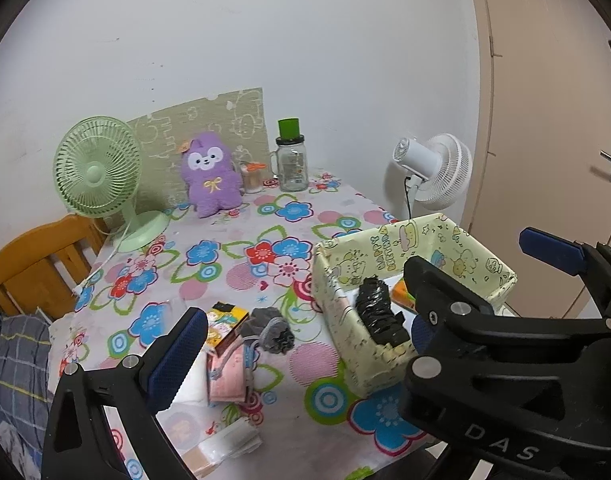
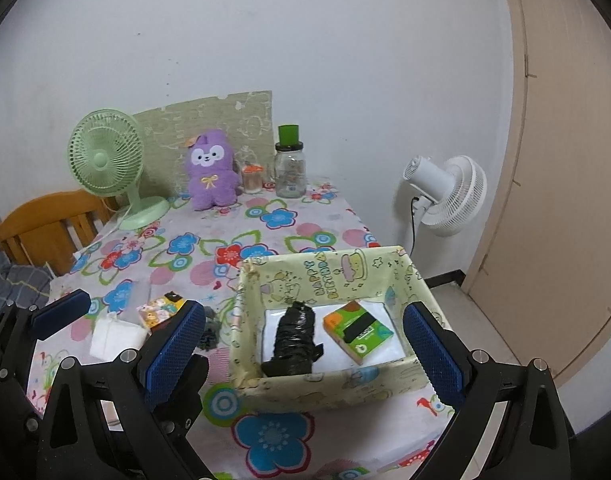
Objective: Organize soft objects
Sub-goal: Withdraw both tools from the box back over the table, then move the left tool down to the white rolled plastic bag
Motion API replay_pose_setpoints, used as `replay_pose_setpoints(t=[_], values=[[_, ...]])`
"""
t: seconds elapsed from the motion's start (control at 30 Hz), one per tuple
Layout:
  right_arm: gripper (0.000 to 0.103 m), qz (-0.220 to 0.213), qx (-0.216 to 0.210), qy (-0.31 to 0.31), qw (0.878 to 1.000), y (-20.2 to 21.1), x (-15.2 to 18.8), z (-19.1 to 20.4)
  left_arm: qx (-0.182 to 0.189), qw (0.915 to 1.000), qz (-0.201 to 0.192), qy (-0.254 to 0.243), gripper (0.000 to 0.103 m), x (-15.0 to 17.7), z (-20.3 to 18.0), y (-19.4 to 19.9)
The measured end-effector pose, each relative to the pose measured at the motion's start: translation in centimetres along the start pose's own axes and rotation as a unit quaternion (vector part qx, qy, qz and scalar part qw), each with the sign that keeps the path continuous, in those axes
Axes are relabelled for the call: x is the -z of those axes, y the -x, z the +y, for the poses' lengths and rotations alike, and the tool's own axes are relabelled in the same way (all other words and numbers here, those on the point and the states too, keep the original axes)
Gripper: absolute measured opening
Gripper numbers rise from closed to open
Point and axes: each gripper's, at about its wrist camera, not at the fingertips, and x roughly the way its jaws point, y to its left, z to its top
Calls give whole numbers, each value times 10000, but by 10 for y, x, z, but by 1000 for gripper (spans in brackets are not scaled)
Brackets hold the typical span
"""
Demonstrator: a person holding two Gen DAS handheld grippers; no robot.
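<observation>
Fingers of both grippers, left (image 1: 301, 348) and right (image 2: 305, 344), spread wide, empty, near the box (image 2: 329, 386).

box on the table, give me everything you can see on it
The box is an open-topped rectangular box wrapped in pale yellow paper with cartoon drawings and "Happy Birthday" lettering; the wrap looks wrinkled at the rims. It sits upright near the front right edge of the flowered tablecloth. Its floor looks white. Inside lie a black plastic-bag roll at left and an orange-green tissue pack at right. Neither gripper touches it.
</observation>
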Motion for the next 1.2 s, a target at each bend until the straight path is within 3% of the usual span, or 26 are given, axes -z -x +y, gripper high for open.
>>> replay_pose_setpoints(t=[0.53,1.2], values=[[101,-85,-404,274,9988,8,17,50,-240,9996,23,177,103,30,35,15],[95,247,-757,539,9954,-23,64,95,-346,9975,483,370,102,84,67,-9]])
